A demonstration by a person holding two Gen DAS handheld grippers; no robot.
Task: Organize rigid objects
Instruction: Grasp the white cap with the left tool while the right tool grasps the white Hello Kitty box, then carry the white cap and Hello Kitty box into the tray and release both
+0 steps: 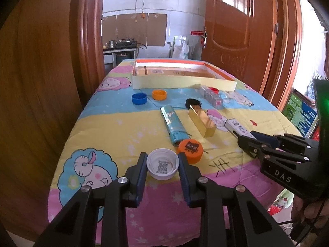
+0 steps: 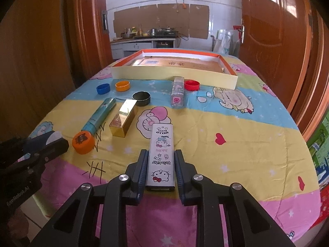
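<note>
My left gripper is shut on a white bottle cap with a QR code inside, at the table's near edge. My right gripper is shut on a white Hello Kitty box that lies lengthwise on the cloth. An orange cap, a teal box and a gold box lie just beyond the left gripper. A shallow cream tray with an orange rim stands at the far end.
Blue, orange, black and red caps and a clear box lie before the tray. A cartoon cloth covers the table. Wooden doors flank it on both sides.
</note>
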